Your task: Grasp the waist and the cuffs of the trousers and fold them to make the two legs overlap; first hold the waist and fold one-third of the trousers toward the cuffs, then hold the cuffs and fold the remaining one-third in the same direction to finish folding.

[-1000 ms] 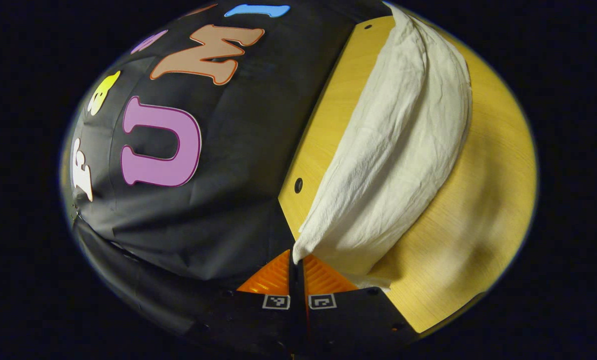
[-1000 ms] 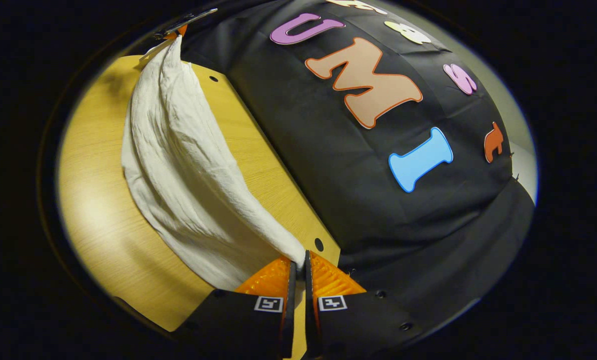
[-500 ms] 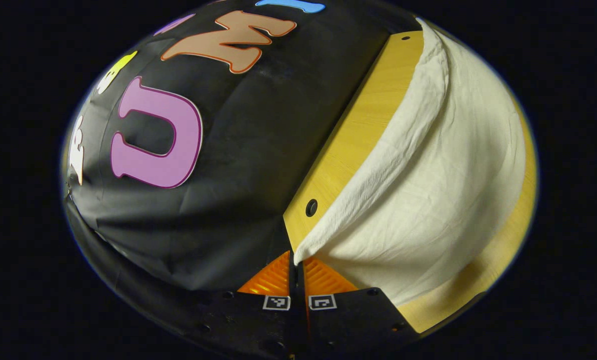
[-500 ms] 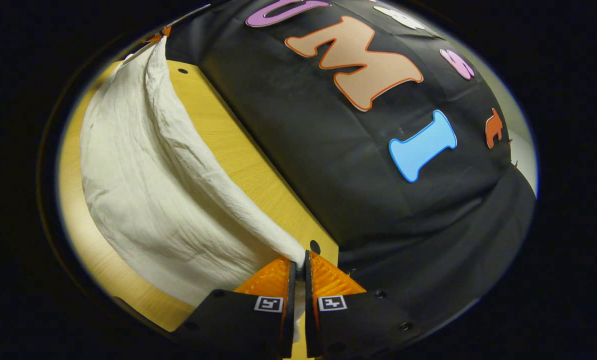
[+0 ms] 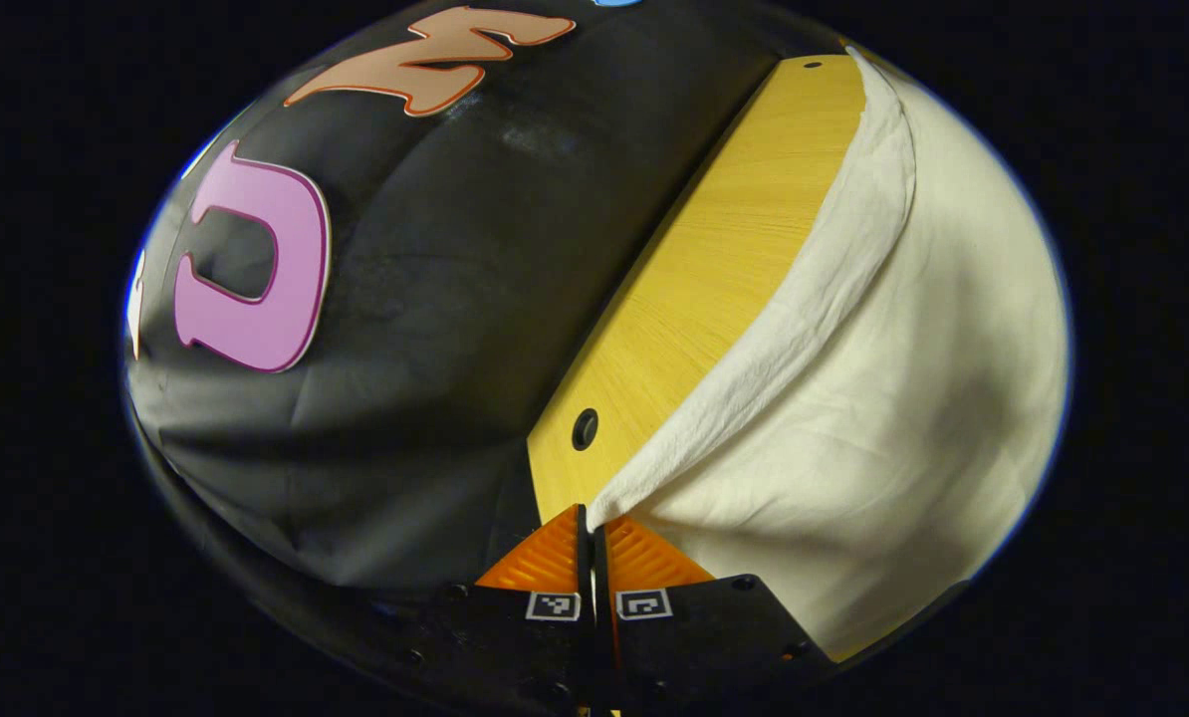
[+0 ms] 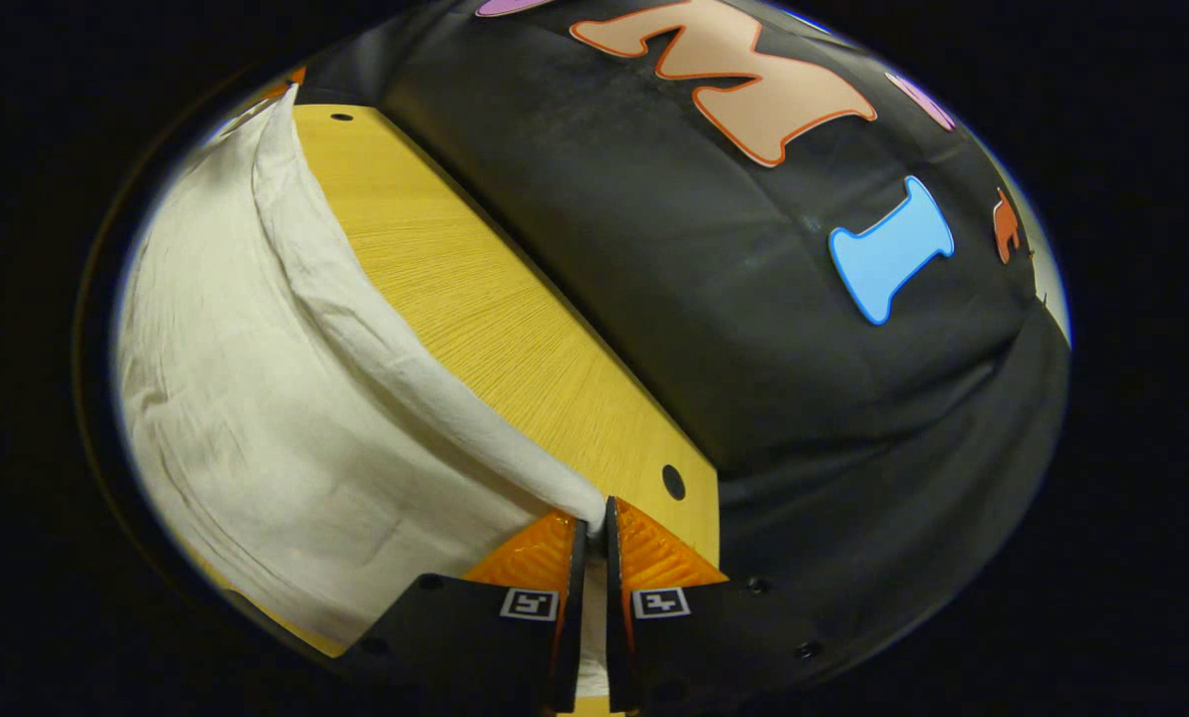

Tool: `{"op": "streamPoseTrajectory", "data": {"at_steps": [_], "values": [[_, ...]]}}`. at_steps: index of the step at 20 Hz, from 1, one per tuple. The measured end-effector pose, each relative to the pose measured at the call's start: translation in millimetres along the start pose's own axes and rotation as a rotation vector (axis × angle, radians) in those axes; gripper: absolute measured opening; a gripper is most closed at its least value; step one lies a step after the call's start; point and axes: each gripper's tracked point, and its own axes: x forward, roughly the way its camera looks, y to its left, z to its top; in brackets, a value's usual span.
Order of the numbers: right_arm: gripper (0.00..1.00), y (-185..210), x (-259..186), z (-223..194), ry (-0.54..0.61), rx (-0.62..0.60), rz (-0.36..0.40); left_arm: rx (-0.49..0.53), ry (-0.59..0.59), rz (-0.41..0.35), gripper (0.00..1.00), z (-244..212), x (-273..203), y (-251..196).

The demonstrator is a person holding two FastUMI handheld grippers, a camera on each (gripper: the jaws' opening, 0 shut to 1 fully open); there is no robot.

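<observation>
My left gripper (image 5: 592, 518) and right gripper (image 6: 594, 513) pinch the trousers' (image 5: 903, 398) edge (stretched taut); uneven lowering could skew the fold.

Cream-white trousers (image 5: 883, 418), of thin wrinkled fabric, spread over the wooden tabletop (image 5: 714, 269). One long edge is raised and drawn taut in a rolled band between two pinched corners, one at each view's bottom centre; the remaining cloth (image 6: 256, 428) drapes down from it in soft folds onto the tabletop.
</observation>
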Motion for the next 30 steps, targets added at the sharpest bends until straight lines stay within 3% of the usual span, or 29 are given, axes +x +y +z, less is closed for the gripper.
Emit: {"op": "streamPoseTrajectory", "data": {"at_steps": [1,3,4,5,7,13,19,25,30], "values": [[0.19,-2,-1,-2,0.006,0.022,0.001,-0.051,-0.010,-0.040,0.19,6,-5,-11],[0.40,-8,-11,5,-0.019,0.088,0.006,-0.132,-0.029,-0.063,0.57,22,-16,-22],[0.41,-6,-17,9,-0.035,0.139,0.030,-0.163,-0.040,-0.045,0.76,26,-16,-22],[0.62,-5,-28,10,-0.043,0.189,0.048,-0.194,-0.054,-0.030,0.94,35,-20,-22],[1.00,-10,-40,7,-0.056,0.294,0.055,-0.258,-0.073,0.001,0.95,33,-18,-17],[0.97,-34,-70,-34,-0.003,0.665,0.026,-0.493,-0.166,0.020,0.95,59,-43,-17],[1.00,-37,-78,-103,0.138,0.871,-0.018,-0.688,-0.224,0.021,0.95,78,-68,-9],[0.97,-19,-70,-146,0.284,1.146,-0.035,-0.749,-0.236,0.024,0.96,85,-80,-5],[0.97,-5,-62,-157,0.368,1.324,-0.025,-0.760,-0.220,0.037,0.96,83,-83,-2]]}}
